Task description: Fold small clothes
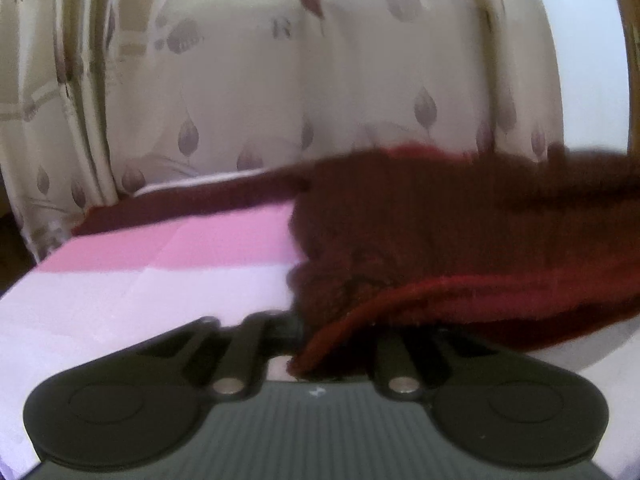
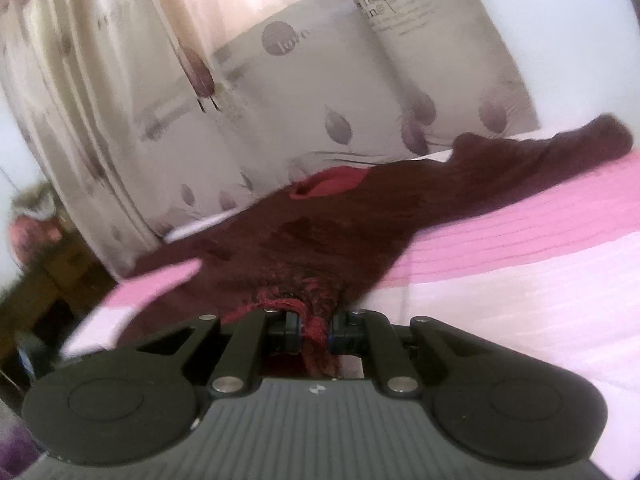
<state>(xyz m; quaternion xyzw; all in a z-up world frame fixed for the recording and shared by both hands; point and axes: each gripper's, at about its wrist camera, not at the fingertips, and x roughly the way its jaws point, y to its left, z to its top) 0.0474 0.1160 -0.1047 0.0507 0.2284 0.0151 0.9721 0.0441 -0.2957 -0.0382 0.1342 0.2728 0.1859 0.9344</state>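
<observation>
A small dark maroon knitted garment lies on a pink and white striped sheet. In the left wrist view its red hem curves down into my left gripper. The jaws stand close together on that hem, and the cloth hides most of the fingers. In the right wrist view the garment stretches away to the upper right, its red-lined neck opening near the far edge. My right gripper is shut on a bunched red edge of the cloth, which sits pinched between the two pads.
A pale curtain with purple leaf prints hangs right behind the sheet's far edge, also seen in the right wrist view. Dark wooden furniture stands off the sheet's left side. Bare striped sheet lies to the right of the garment.
</observation>
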